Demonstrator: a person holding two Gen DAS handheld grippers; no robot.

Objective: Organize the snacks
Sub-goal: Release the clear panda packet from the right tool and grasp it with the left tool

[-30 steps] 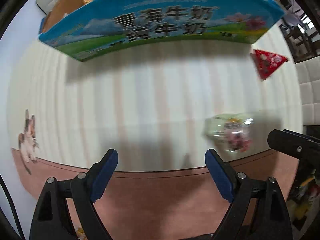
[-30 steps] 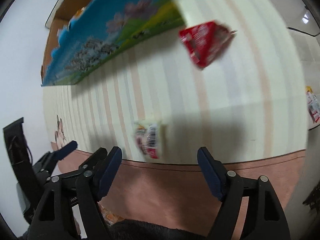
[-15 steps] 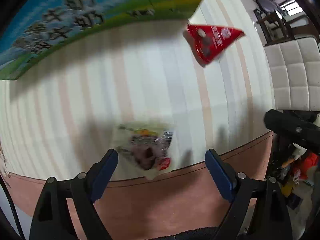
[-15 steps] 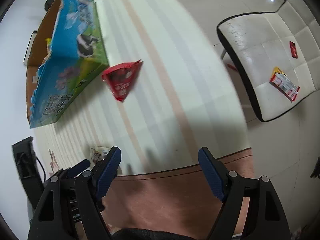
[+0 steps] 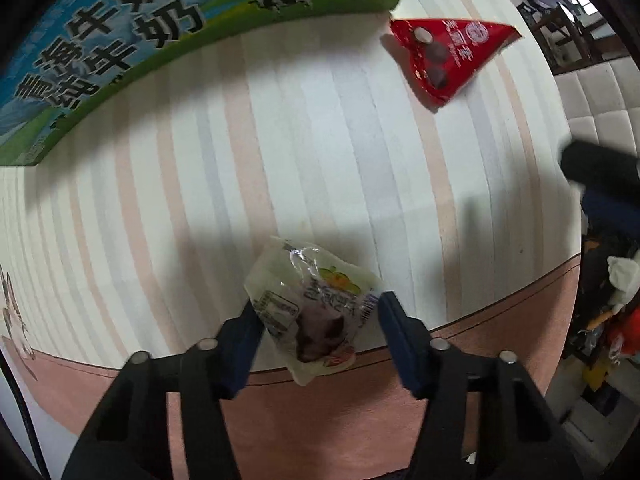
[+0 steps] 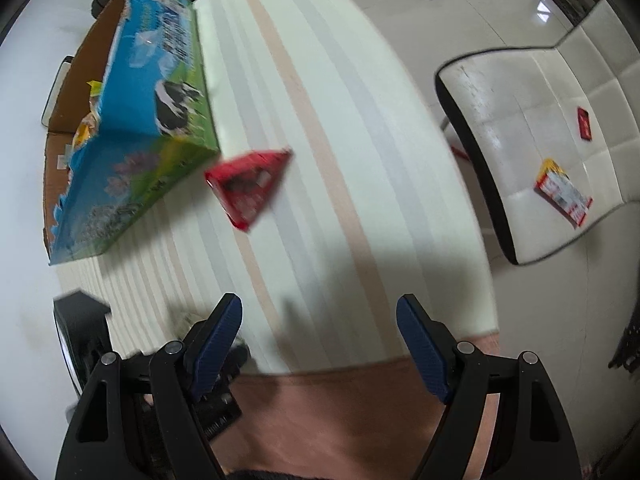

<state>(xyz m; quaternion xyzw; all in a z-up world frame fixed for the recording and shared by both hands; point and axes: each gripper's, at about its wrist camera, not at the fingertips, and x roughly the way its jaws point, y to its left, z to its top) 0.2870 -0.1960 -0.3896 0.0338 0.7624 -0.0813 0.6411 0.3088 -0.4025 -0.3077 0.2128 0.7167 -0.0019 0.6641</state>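
Pale-green snack packet (image 5: 316,304) at striped mat's (image 5: 320,160) near edge, pinched between closing left gripper (image 5: 318,330) pads; right gripper (image 6: 320,340) gaping, nothing inside; red triangular packet (image 6: 250,184) beside milk carton box (image 6: 136,128).

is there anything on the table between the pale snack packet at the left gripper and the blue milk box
Nothing visible. The left gripper is closing around the pale snack packet, and only bare striped tablecloth lies between it and the blue milk box. The red triangular packet sits off to the side.
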